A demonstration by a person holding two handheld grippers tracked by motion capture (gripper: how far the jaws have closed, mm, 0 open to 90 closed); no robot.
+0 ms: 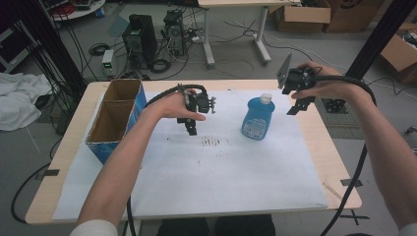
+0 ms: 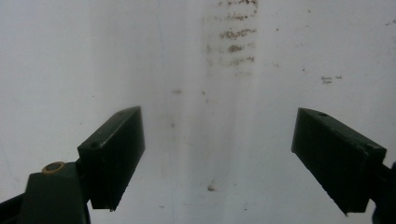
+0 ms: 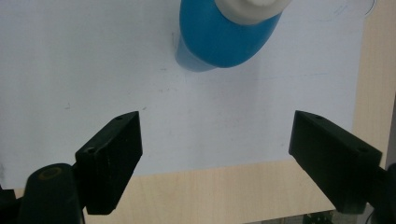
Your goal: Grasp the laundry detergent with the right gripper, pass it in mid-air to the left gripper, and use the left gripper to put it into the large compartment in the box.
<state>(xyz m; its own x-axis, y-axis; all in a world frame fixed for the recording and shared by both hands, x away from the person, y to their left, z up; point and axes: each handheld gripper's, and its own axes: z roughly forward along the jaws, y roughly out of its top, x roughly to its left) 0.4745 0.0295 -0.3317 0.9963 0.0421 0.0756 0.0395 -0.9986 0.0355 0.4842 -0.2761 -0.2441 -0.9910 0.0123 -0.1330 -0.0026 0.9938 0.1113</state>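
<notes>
We see the blue plastic bottle with a white cap [image 1: 258,118] standing upright at centre right of the high view, on the white paper sheet [image 1: 206,167]. Our right gripper [image 1: 300,105] hovers upper right of it, jaws apart; our left gripper [image 1: 192,127], also spread wide and empty, hangs well to its left.

Both forearms are bare, with white sleeves pushed up near the elbows. The left tool [image 1: 192,127] is black metal, with a thick black cable looping from it. The right tool [image 1: 297,105] is black too, topped by a grey three-cornered plate. Each has two blocky black jaws with small screw holes and a brass-coloured pivot ring.
</notes>
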